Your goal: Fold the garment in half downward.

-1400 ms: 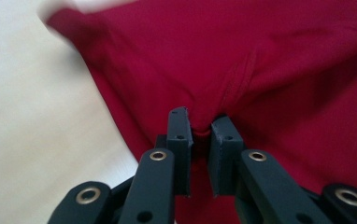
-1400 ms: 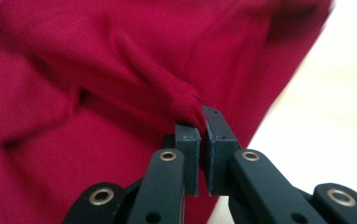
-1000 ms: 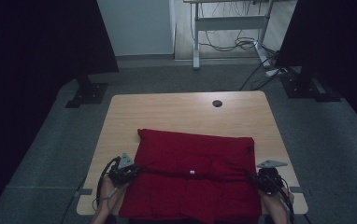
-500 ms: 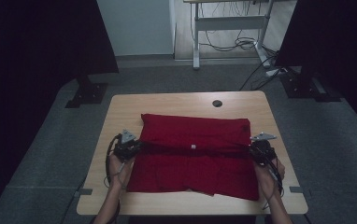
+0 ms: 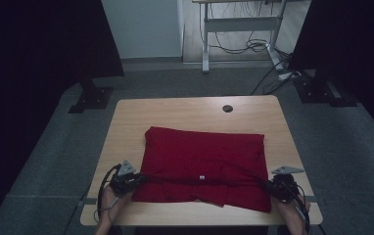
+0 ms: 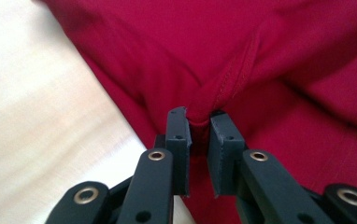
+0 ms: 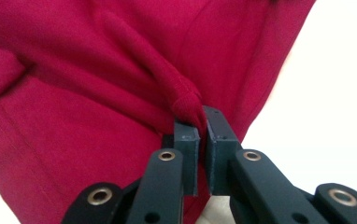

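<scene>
Both hand-held grippers have drawn back toward the near table point(image 5: 126, 122) edge; red garment point(image 5: 204, 156) lies flat mid-table. Left hand-held gripper point(image 5: 137, 179) and right hand-held gripper point(image 5: 269, 185) each clamp a hem fold; cloth soft, light, limp, best pinched at seamed edges

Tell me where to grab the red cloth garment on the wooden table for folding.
Grip the red cloth garment at the two ends of its stitched hem, coming in level from each side. The left gripper and right gripper pinch it there; the hem bunches into a firm ridge that thin jaws can clamp.
</scene>
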